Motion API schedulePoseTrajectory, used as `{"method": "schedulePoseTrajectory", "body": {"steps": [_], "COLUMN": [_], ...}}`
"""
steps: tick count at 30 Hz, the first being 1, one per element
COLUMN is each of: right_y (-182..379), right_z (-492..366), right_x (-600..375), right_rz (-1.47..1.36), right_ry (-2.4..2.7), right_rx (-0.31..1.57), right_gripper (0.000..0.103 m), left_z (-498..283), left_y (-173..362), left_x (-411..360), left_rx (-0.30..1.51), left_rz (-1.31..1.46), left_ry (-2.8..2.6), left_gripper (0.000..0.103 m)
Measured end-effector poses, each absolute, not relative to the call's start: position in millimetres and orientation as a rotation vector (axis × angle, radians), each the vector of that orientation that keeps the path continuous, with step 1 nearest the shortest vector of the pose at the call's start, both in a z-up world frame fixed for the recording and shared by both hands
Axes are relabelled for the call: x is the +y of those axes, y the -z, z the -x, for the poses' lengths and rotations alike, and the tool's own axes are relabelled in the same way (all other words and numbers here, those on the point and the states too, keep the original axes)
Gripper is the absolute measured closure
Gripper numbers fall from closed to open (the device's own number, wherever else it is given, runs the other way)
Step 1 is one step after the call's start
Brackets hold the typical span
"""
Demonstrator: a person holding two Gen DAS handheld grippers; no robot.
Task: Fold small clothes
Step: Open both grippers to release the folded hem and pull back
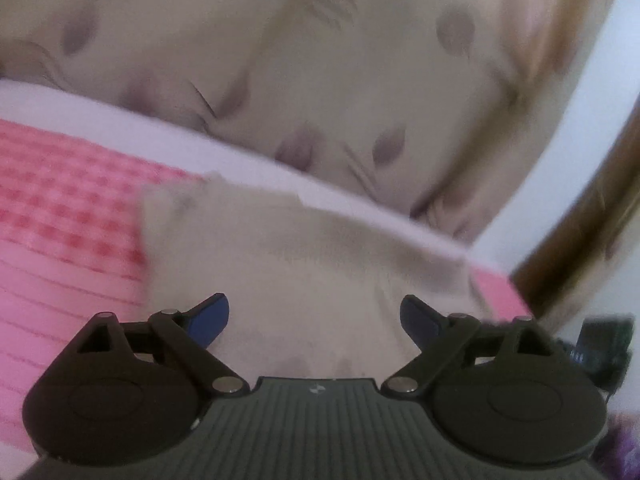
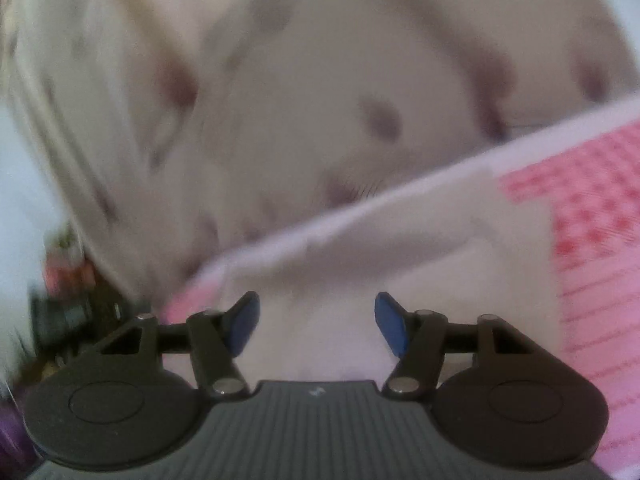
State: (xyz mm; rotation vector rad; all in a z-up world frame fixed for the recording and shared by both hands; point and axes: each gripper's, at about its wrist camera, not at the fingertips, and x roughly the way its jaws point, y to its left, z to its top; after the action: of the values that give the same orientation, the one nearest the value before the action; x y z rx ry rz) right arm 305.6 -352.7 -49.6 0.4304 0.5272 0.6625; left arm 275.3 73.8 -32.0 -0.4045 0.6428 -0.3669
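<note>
Left claw (image 1: 314,322) & right claw (image 2: 316,322) both have fingers wide apart, holding nothing. Small beige cloth (image 1: 304,264) lies flat on the pink bed cover (image 1: 64,216), near its far edge by the spotty curtain (image 1: 248,60). Tip: pinch both near corners evenly, lift together.

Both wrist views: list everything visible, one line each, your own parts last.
small garment: one, beige, flat on the pink cover, under both tools.
pink cover: one, pink checked with a white border, beneath the garment.
spotted bedding: one, cream with mauve spots, behind the cover.
wooden frame: one, brown, far right of the left view.
dark clutter: blurred, count unclear, left edge of the right view.
left tool: black, blue pads, open over the garment.
right tool: same, open.
</note>
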Motion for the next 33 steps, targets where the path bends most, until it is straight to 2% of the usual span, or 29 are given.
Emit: {"method": "schedulePoseTrajectory", "body": {"steps": [6, 12, 15, 17, 20, 27, 30, 33], "right_y": [39.2, 55.0, 48.5, 42.3, 44.8, 64.7, 64.7, 68.8], "right_z": [-340.9, -376.9, -352.0, -324.4, -290.4, -278.4, -279.5, -283.3], "right_x": [-307.9, -333.9, -341.8, -339.5, -324.1, -298.0, -287.7, -274.5], "right_rz": [-0.285, -0.412, -0.465, -0.424, -0.265, -0.107, -0.055, 0.028], "right_ry": [-0.620, -0.416, -0.431, -0.451, -0.379, -0.268, -0.277, -0.284], "right_rx": [0.574, 0.610, 0.488, 0.420, 0.390, 0.485, 0.485, 0.522], "right_gripper": [0.039, 0.040, 0.038, 0.036, 0.032, 0.031, 0.012, 0.003], "left_z": [-320.3, -318.8, -296.8, -289.1, -291.1, -298.6, -302.1, -307.5], "left_y": [47.6, 40.9, 29.7, 24.4, 28.2, 56.0, 62.9, 69.0], "left_x": [66.1, 92.0, 109.0, 124.6, 143.7, 150.8, 148.8, 143.4], "left_rx": [0.653, 0.574, 0.470, 0.438, 0.520, 0.664, 0.645, 0.628], "left_rz": [0.461, 0.506, 0.513, 0.527, 0.519, 0.528, 0.521, 0.491], "left_ry": [0.217, 0.062, 0.012, -0.002, 0.013, 0.166, 0.213, 0.238], "left_gripper": [0.012, 0.012, 0.000, 0.000, 0.000, 0.000, 0.000, 0.002]}}
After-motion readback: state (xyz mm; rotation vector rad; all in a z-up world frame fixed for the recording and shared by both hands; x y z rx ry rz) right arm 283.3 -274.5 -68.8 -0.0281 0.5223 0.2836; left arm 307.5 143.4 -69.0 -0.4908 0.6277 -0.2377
